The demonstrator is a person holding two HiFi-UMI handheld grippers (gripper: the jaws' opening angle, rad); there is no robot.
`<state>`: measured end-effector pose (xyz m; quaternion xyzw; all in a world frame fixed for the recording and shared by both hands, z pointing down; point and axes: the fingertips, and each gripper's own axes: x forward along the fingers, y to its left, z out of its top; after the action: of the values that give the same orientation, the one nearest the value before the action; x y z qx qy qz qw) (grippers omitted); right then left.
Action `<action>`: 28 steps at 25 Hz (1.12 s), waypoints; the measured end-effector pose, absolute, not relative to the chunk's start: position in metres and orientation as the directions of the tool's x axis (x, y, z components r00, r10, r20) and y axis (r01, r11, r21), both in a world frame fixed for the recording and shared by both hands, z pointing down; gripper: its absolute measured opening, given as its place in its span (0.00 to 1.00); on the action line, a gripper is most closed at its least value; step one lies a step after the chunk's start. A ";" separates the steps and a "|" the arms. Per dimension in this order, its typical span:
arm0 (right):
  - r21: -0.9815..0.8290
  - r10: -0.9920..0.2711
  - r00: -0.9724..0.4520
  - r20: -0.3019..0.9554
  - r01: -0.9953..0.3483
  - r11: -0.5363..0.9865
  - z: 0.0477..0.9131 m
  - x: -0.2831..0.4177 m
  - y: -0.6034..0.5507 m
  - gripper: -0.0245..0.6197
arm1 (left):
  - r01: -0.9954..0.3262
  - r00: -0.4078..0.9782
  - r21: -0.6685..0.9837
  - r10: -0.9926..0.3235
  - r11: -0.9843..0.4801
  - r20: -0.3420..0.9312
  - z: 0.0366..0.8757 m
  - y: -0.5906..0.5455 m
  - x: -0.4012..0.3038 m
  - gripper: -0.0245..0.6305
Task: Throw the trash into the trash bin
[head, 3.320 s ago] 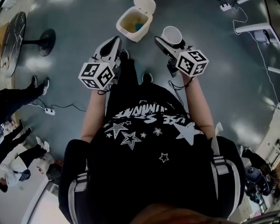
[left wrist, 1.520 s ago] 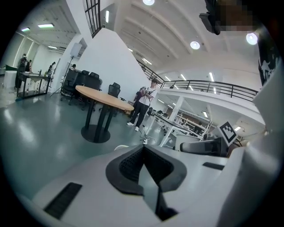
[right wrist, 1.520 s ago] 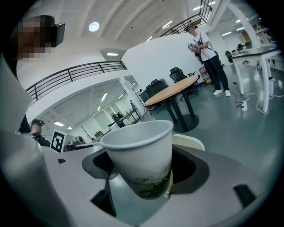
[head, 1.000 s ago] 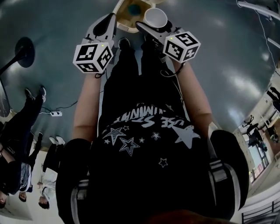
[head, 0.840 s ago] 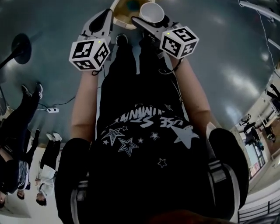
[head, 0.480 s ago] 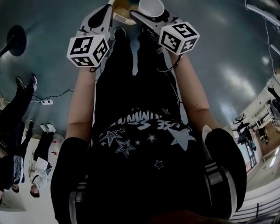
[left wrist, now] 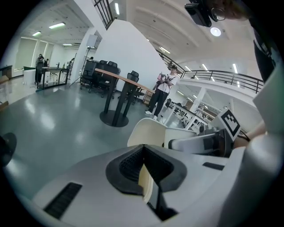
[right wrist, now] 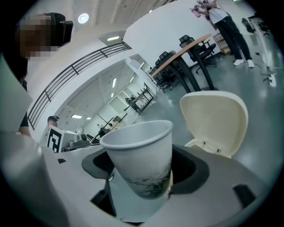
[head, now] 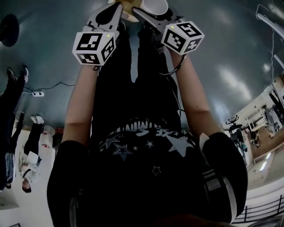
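My right gripper is shut on a white paper cup, upright with its mouth open to the top. In the right gripper view the cup fills the space between the jaws of that gripper. The cream trash bin shows only at the top edge of the head view, just beyond both grippers. Its lid stands open, and is also seen in the left gripper view. My left gripper is beside the right one, jaws shut with nothing held.
People stand at the left of the head view, near a power strip with a cable on the grey floor. A table on a round base, office chairs and a standing person lie farther off.
Both grippers have sunk toward the bin, which has slid to the top edge of the head view. The cup stays gripped in the right gripper.
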<state>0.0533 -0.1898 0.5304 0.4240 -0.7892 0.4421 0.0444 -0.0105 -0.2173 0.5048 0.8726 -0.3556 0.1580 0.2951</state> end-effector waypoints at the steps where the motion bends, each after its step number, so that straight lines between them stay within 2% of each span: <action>1: -0.661 -0.624 -0.640 0.448 -0.707 0.251 0.532 0.052 -0.192 0.61 | -0.717 0.694 0.401 -0.526 -0.570 0.492 0.507 -0.218 -0.010 0.05; 20: -0.609 -0.577 -0.588 0.567 -0.771 0.186 0.631 0.043 -0.215 0.61 | -0.761 0.646 0.423 -0.514 -0.492 0.565 0.594 -0.249 -0.044 0.05; 28: -0.587 -0.560 -0.572 0.599 -0.790 0.179 0.660 0.051 -0.212 0.61 | -0.771 0.636 0.438 -0.506 -0.464 0.583 0.620 -0.239 -0.032 0.05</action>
<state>0.0508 -0.2120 0.6600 0.4454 -0.7574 0.4609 0.1247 -0.0322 -0.2392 0.6198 0.8342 -0.3825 0.1895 0.3491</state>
